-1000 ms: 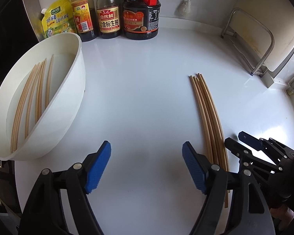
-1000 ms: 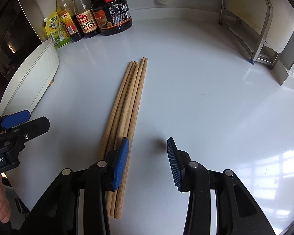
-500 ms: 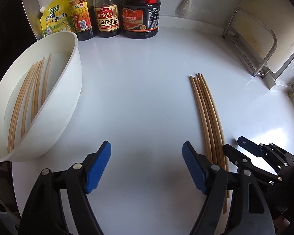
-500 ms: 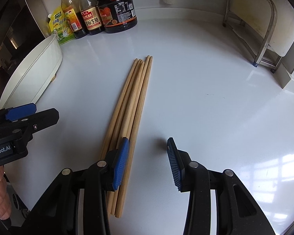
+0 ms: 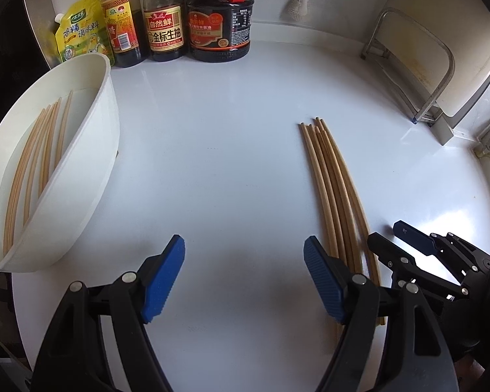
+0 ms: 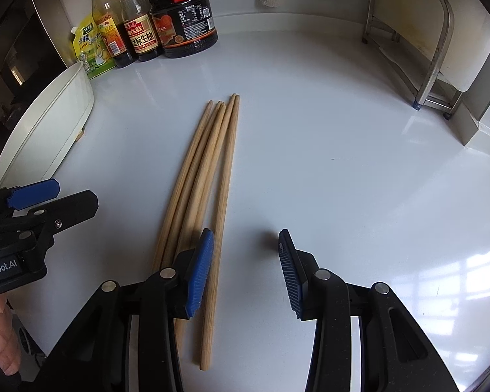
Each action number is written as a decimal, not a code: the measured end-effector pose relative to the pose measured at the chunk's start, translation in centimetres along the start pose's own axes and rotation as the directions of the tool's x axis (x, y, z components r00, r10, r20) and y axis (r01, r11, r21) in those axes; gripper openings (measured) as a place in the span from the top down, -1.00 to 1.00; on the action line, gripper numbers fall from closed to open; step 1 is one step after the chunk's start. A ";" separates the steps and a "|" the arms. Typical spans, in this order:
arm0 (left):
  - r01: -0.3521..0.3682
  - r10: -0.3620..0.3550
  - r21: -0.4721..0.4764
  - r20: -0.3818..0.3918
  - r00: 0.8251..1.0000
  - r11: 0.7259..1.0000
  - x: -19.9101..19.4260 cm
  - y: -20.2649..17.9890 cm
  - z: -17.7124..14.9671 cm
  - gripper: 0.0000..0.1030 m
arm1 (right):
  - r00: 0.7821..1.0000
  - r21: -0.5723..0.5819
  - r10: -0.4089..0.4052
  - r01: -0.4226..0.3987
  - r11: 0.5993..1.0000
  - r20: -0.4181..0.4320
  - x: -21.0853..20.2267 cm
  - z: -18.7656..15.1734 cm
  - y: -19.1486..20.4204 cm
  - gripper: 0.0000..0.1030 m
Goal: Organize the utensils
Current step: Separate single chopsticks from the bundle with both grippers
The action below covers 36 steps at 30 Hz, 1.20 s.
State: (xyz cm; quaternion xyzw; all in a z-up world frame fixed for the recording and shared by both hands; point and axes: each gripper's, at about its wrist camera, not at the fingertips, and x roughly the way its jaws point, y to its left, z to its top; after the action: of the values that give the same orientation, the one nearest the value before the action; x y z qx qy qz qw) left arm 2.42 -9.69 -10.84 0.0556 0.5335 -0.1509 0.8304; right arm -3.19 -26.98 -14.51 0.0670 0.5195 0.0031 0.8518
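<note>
Left wrist view: the left gripper [image 5: 244, 277] hangs tilted steeply down over the bare white table [image 5: 219, 163], its blue pads spread wide with nothing between them. To its left a white basin [image 5: 104, 150] shows its inside, where several chopsticks [image 5: 32, 163] lie along its length. The loose chopsticks [image 5: 333, 192] lie on the table to the right, long axis running away from the camera.

Right wrist view: the right gripper [image 6: 246, 269] also tilts down, jaws partly apart and empty; its left pad sits over the near ends of the loose chopsticks [image 6: 209, 179], whose far tips point toward the sauce bottles [image 6: 140, 29]. Here only the basin's outer wall shows, and a hand [image 6: 1, 339] holds the left gripper's handle.
</note>
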 end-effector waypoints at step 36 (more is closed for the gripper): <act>-0.034 0.036 0.029 -0.049 0.998 0.999 3.9 -3.5 -0.7 -0.55 | 0.999 0.000 -0.015 0.015 1.000 0.035 -0.9 -0.5 -2.6 0.24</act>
State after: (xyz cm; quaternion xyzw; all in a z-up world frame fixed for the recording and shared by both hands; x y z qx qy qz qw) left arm 2.24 -13.60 -14.37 0.0803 0.5505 -0.1424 0.8187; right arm -4.21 -29.59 -14.28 0.0632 0.5052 -0.0042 0.8607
